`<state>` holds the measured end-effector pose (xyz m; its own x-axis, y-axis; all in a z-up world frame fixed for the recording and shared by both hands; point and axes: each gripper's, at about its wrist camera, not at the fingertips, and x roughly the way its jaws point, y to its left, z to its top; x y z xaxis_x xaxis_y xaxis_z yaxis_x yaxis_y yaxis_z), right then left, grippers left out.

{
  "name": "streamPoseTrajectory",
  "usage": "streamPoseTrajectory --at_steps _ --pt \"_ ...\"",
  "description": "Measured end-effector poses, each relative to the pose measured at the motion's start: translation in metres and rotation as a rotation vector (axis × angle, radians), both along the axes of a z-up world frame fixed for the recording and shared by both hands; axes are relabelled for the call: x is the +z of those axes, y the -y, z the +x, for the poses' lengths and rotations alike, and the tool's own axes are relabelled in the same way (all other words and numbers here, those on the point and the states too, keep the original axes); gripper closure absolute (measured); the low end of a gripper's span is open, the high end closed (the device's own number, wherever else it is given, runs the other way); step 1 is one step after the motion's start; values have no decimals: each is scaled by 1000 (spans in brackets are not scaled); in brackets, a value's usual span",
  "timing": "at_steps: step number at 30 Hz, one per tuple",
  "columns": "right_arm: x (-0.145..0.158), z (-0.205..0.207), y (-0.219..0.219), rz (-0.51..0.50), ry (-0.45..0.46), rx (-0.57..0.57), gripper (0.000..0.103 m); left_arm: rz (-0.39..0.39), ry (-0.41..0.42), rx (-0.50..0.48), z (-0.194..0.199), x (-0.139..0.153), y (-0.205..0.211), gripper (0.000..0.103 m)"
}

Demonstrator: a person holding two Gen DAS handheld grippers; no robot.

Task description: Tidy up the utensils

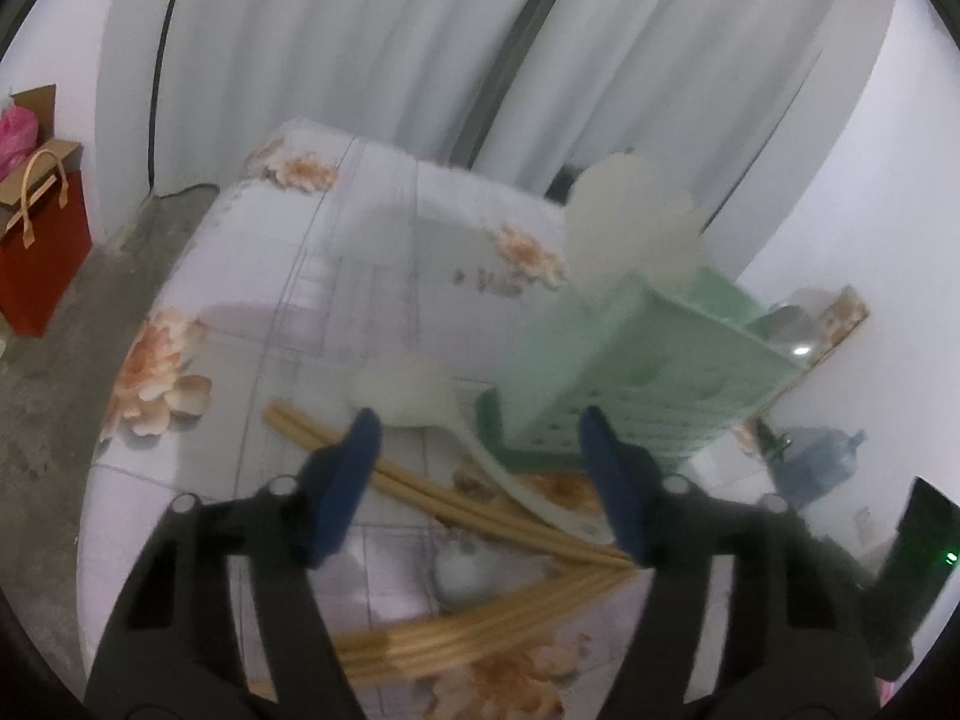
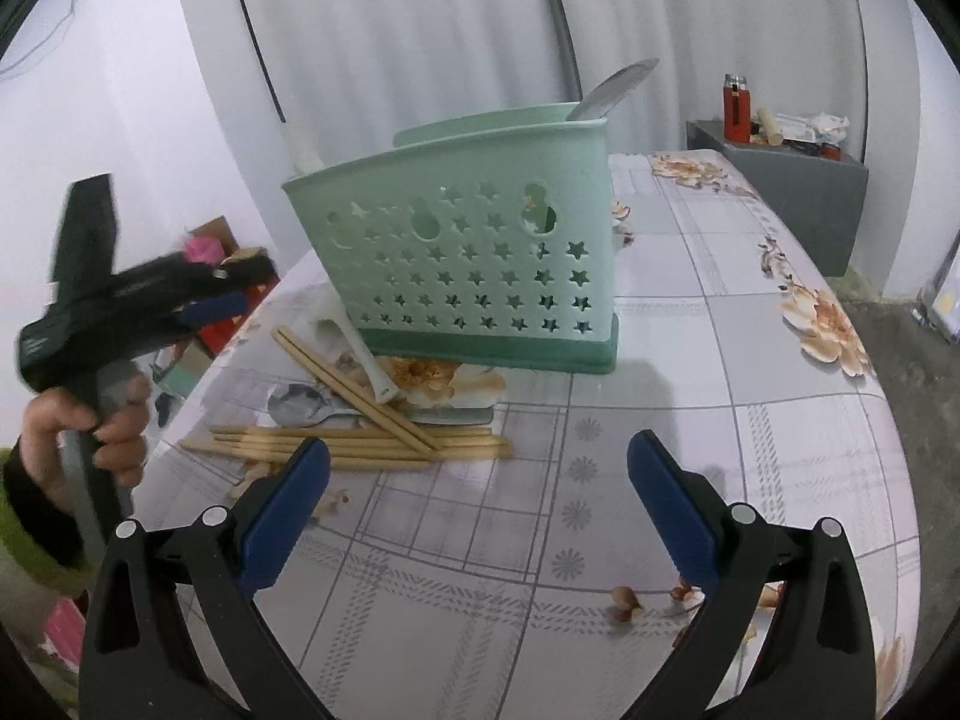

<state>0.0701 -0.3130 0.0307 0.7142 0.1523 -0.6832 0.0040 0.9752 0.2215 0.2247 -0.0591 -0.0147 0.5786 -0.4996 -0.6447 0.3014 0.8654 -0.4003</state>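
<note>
Right now my right claw (image 2: 479,501) gapes wide over bare tablecloth (image 2: 690,396); chopsticks (image 2: 348,441) and a spoon (image 2: 300,407) lie just ahead to its left, the green caddy (image 2: 474,252) beyond them. My left claw (image 1: 480,450) is wide too, chopsticks (image 1: 420,480) and white spoon (image 1: 420,396) between its fingers.

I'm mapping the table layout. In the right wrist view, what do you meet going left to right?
Left gripper → chopsticks → green utensil holder → grey cabinet.
</note>
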Motion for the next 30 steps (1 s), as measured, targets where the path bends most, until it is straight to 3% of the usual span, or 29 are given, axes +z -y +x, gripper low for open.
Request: streamPoseTrajectory --at_steps 1,3,6,11,14,19,24,30 --pt "0 -1 0 -3 1 2 6 39 -37 -12 9 -6 5 40" --pt "0 -1 2 -6 1 2 6 65 -84 -12 18 -14 9 49" --pt "-2 0 6 5 -1 -6 6 28 -160 19 34 -24 7 56" --pt "-4 -1 12 21 -4 -20 6 76 -162 80 51 -25 4 54" --pt "-6 0 14 33 -12 -22 6 153 -191 69 65 -31 10 52" --pt "-7 0 16 46 -7 -24 6 241 -226 33 87 -35 20 40" --pt "-8 -1 18 56 -11 -29 6 234 -294 39 92 -41 20 38" --pt "-5 -1 20 67 -9 -34 6 252 -275 31 80 -41 27 45"
